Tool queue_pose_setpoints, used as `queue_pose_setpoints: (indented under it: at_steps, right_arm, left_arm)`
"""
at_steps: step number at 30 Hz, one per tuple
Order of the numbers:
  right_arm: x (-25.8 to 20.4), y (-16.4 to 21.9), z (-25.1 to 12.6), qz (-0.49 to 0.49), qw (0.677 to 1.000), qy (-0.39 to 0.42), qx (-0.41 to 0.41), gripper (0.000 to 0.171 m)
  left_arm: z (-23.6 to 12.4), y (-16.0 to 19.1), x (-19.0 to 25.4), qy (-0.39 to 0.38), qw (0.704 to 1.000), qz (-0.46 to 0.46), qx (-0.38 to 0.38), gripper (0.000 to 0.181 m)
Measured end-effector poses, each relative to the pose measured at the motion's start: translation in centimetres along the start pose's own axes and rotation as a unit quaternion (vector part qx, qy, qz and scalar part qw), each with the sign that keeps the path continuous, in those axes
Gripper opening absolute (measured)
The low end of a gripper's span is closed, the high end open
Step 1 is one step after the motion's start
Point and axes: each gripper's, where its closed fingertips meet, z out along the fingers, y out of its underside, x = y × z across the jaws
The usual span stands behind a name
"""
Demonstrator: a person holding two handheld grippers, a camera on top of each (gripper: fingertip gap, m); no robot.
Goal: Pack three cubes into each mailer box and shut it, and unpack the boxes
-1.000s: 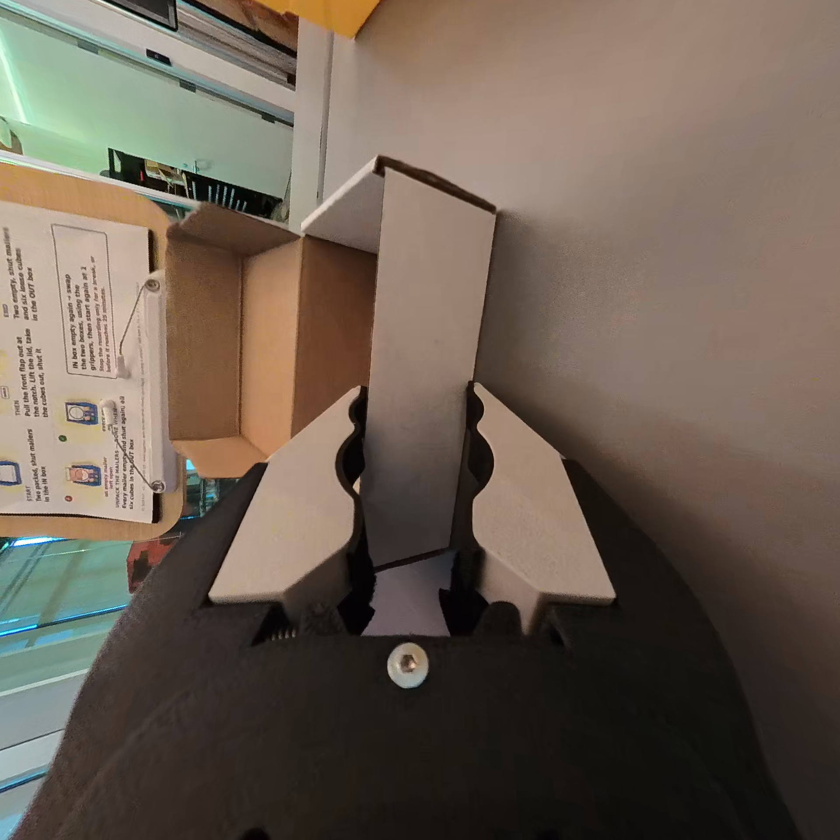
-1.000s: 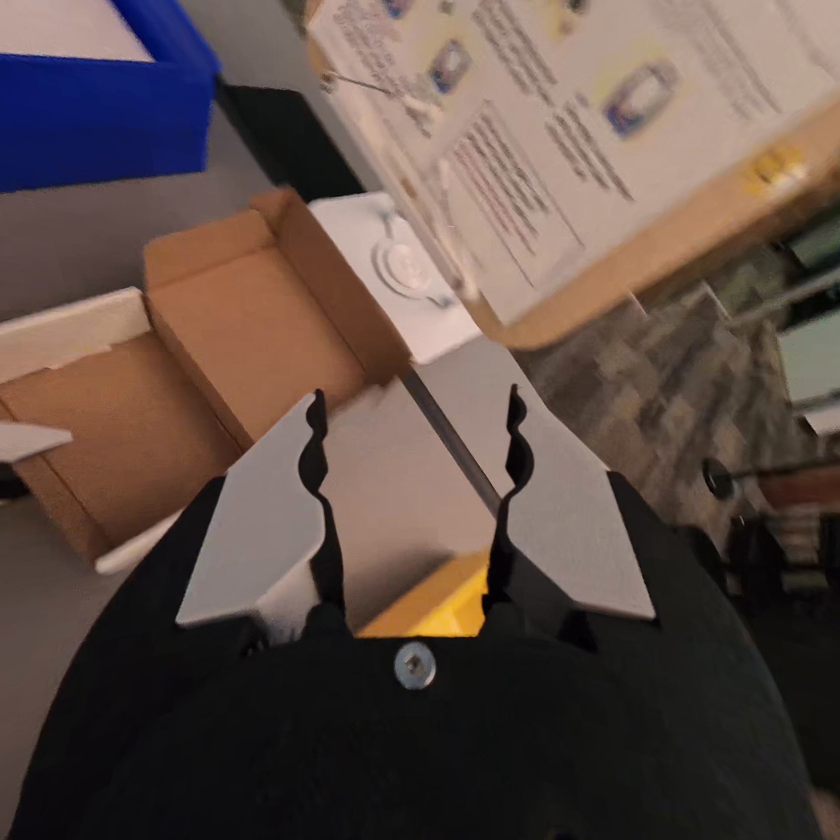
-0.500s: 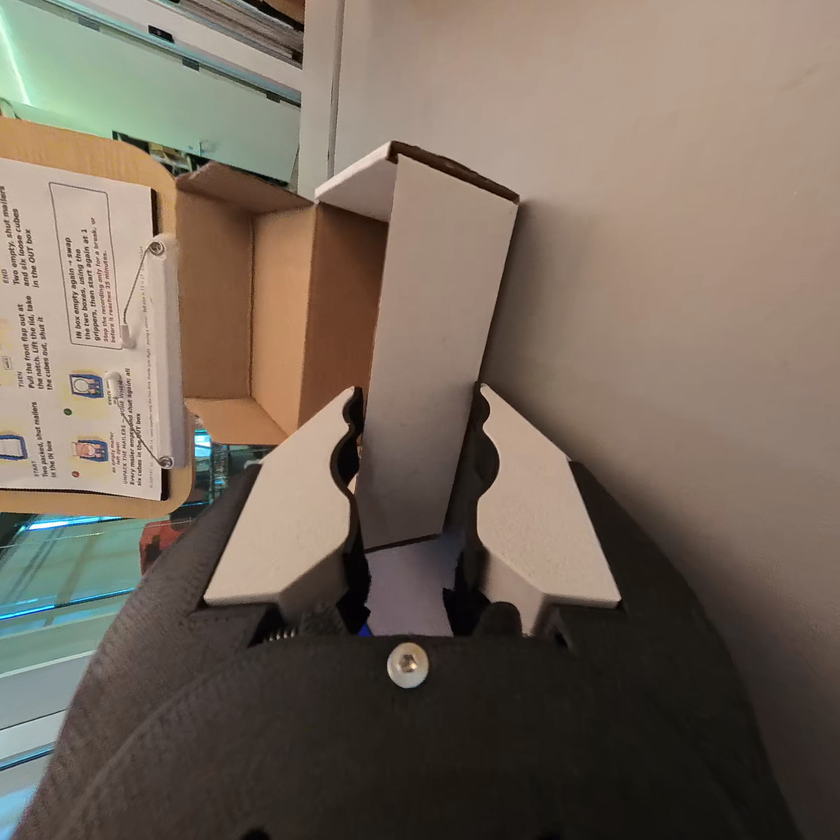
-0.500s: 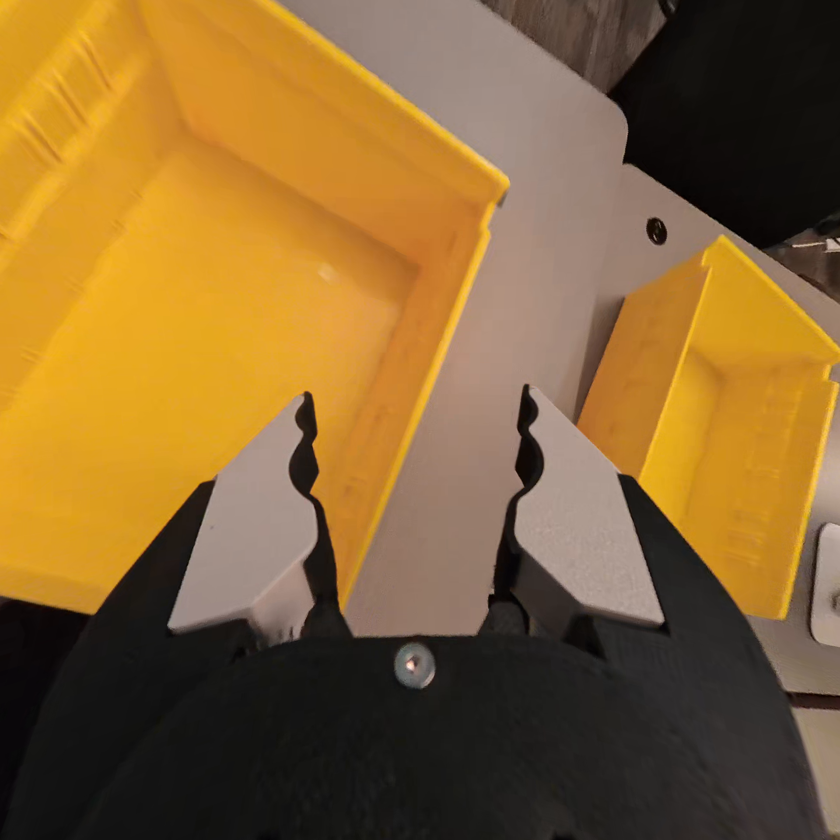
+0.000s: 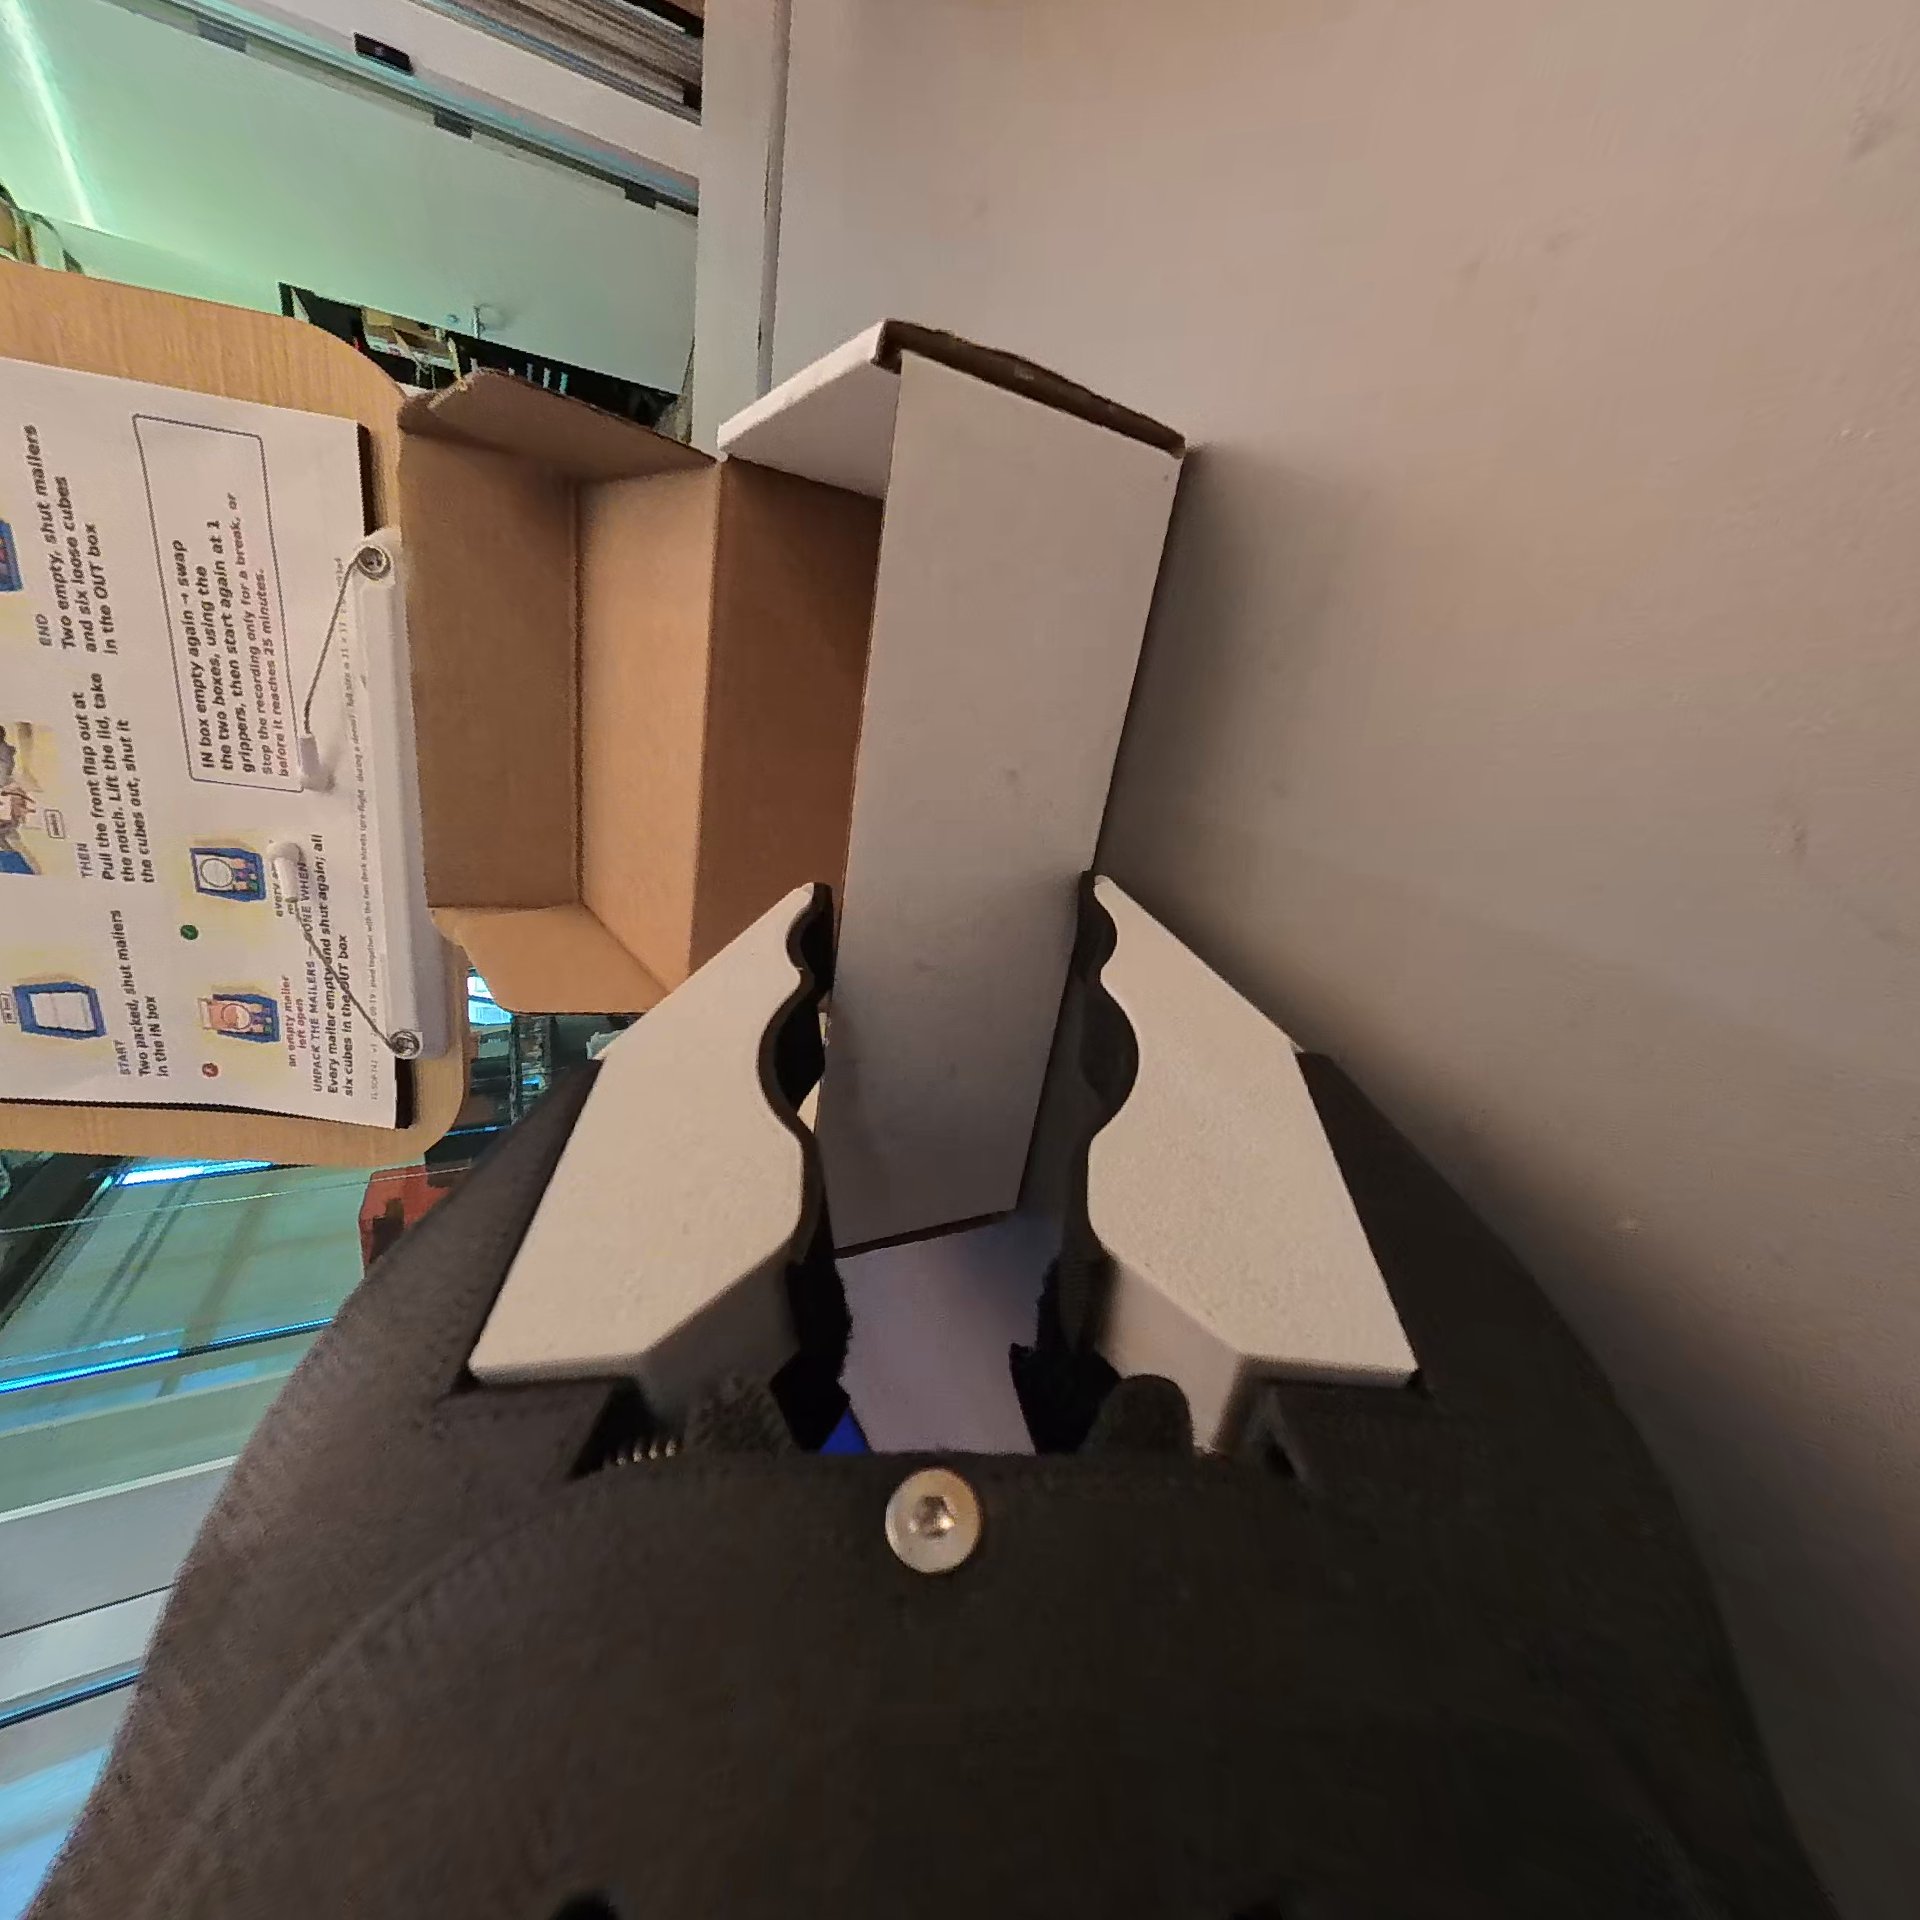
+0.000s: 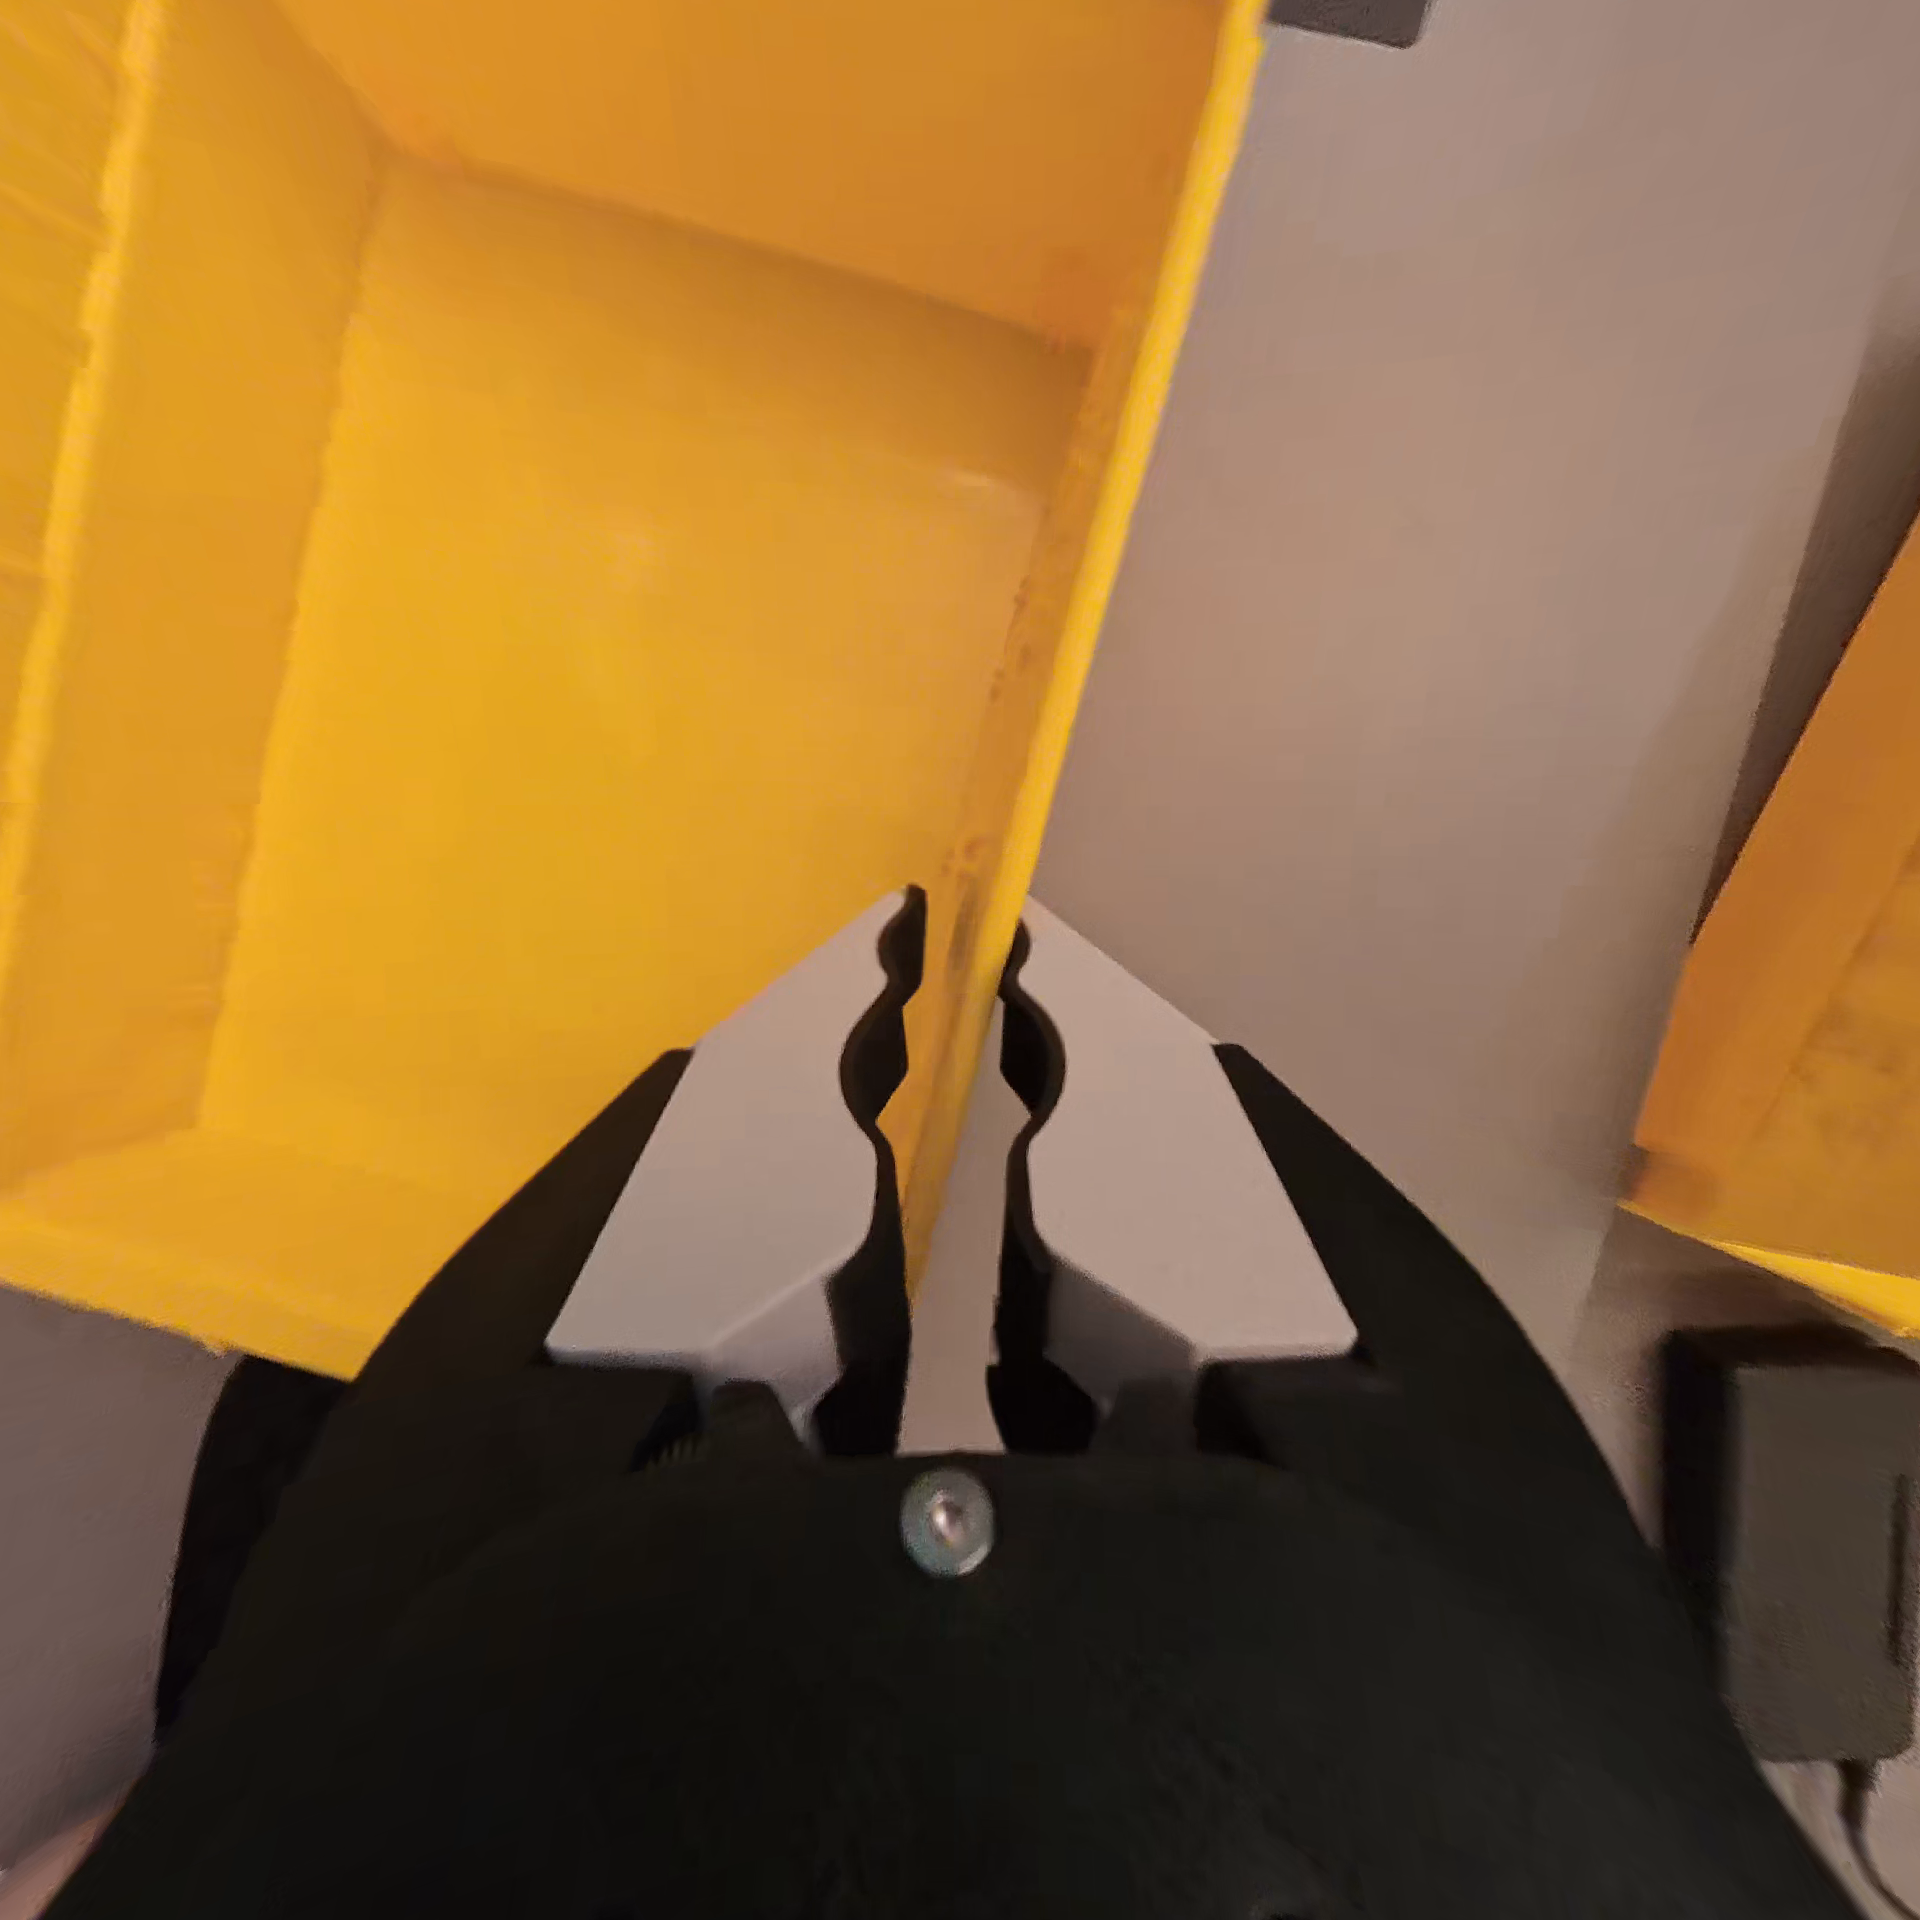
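Left hand-held gripper [image 5: 951,1049] clamps open mailer box's [image 5: 644,717] white wall, frame centre; right hand-held gripper [image 6: 961,971] pinches yellow bin's [image 6: 1132,499] side wall.

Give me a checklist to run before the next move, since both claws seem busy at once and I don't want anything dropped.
1. Left claw clamped on the white cardboard mailer box by its side panel: ok.
2. Mailer box open, brown inside showing: ok.
3. Mailer box free of cubes: cannot tell, the panel hides part.
4. Right claw astride the wall of the large yellow plastic bin: ok.
5. Right claw's grip firm: cannot tell, blurred.
6. Visible bin floor free of cubes: ok.
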Motion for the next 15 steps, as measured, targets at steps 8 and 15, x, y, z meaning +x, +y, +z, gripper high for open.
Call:
queue_pose_setpoints:
  at_steps: [8, 15]
  right_arm:
    - [0.7, -0.4, 0.2, 0.096, 0.994, -0.042, 0.023, 0.003]
    - [2.2, -0.5, 0.0, 0.08, 0.997, 0.001, 0.023, 0.02]
  left_arm:
    - [0.0, -0.1, 0.0, -0.003, 1.0, 0.006, -0.003, 0.046]
    - [0.0, 0.0, -0.3, -0.007, 1.0, -0.005, -0.003, 0.053]
